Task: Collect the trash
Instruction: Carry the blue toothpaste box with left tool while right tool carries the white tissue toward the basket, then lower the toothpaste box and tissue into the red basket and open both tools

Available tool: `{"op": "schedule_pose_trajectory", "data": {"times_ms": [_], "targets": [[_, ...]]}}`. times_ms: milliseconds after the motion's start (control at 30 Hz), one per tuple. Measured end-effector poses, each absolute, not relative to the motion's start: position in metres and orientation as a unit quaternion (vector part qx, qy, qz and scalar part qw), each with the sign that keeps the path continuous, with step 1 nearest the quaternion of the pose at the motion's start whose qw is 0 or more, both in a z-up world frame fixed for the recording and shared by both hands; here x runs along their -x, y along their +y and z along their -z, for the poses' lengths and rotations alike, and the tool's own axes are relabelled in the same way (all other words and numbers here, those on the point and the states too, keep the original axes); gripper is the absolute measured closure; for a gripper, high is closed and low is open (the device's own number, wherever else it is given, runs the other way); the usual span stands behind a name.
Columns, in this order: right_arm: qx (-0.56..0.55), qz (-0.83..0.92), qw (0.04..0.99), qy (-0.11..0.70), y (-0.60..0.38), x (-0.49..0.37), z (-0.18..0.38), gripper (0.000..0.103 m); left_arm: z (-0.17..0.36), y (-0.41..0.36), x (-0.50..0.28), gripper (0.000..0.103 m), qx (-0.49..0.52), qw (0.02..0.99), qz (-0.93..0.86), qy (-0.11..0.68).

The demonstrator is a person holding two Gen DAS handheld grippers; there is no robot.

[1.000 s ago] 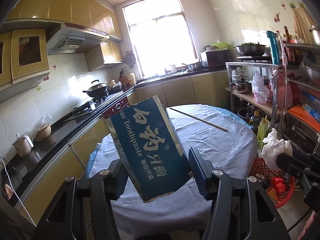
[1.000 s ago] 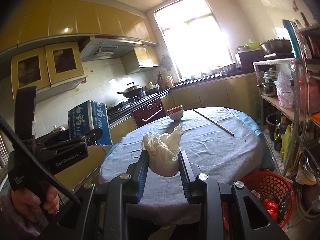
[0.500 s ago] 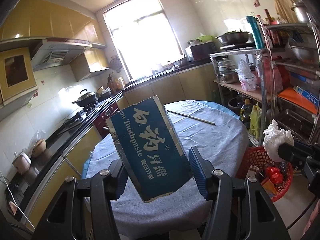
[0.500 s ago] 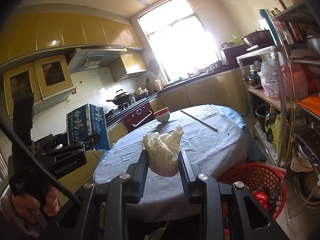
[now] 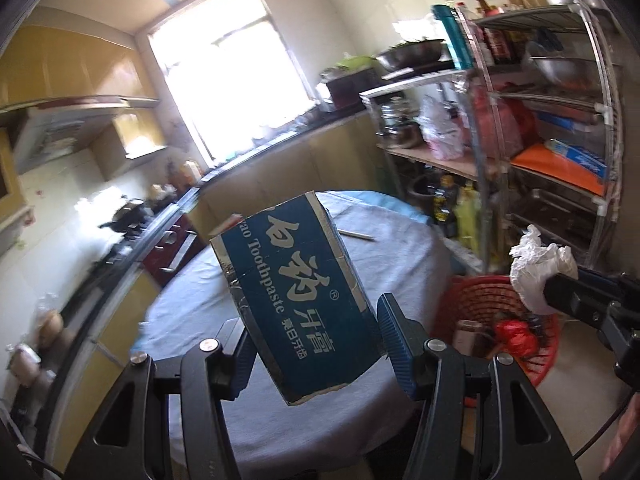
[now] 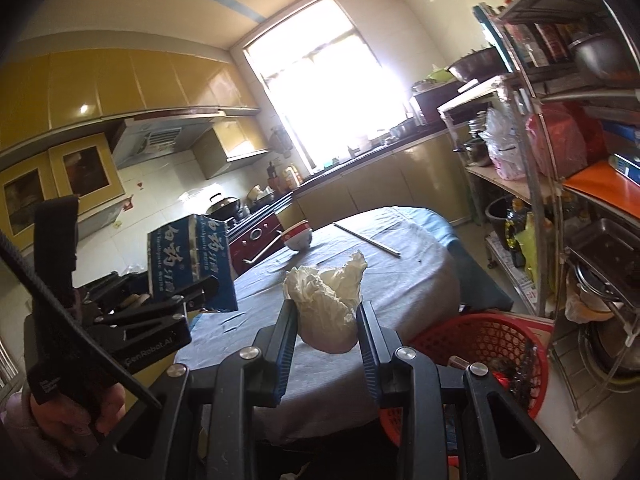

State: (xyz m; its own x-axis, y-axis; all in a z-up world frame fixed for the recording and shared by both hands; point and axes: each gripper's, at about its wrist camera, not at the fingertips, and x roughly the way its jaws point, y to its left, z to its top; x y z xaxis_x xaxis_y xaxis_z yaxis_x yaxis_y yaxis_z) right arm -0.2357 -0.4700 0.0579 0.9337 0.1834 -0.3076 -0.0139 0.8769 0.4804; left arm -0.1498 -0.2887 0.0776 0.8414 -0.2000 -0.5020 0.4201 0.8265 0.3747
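Blue cardboard toothpaste box (image 5: 298, 296) is riding tilted in the left gripper (image 5: 316, 344), clamped by its sides above the cloth-covered surface (image 5: 384, 256). Crumpled white paper (image 6: 326, 304) is being pinched in the right gripper (image 6: 326, 344), both probably heading for the red basket (image 6: 486, 344) (already holding rubbish) on the floor.

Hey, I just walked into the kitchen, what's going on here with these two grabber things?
A person is clearing trash with a gripper in each hand. The left gripper is shut on a blue toothpaste box; the right gripper is shut on a crumpled white paper wad. Both are held in the air near the cloth-covered round table, beside a red basket on the floor that already holds rubbish. Nothing is dropped yet.
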Motion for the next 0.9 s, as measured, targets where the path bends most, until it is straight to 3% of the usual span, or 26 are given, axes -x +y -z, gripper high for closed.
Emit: {"op": "schedule_pose_trajectory", "data": {"times_ms": [433,900], "targets": [[-0.323,0.015,0.922,0.215,-0.552,0.241,-0.007,0.071,-0.038,-0.361,0.097,0.044,-0.208,0.869,0.28,0.351],[-0.374,0.061,0.886,0.267,-0.591,0.226,0.054,0.07,0.015,-0.403,0.089,0.042,-0.219,0.827,0.319,0.408]]}}
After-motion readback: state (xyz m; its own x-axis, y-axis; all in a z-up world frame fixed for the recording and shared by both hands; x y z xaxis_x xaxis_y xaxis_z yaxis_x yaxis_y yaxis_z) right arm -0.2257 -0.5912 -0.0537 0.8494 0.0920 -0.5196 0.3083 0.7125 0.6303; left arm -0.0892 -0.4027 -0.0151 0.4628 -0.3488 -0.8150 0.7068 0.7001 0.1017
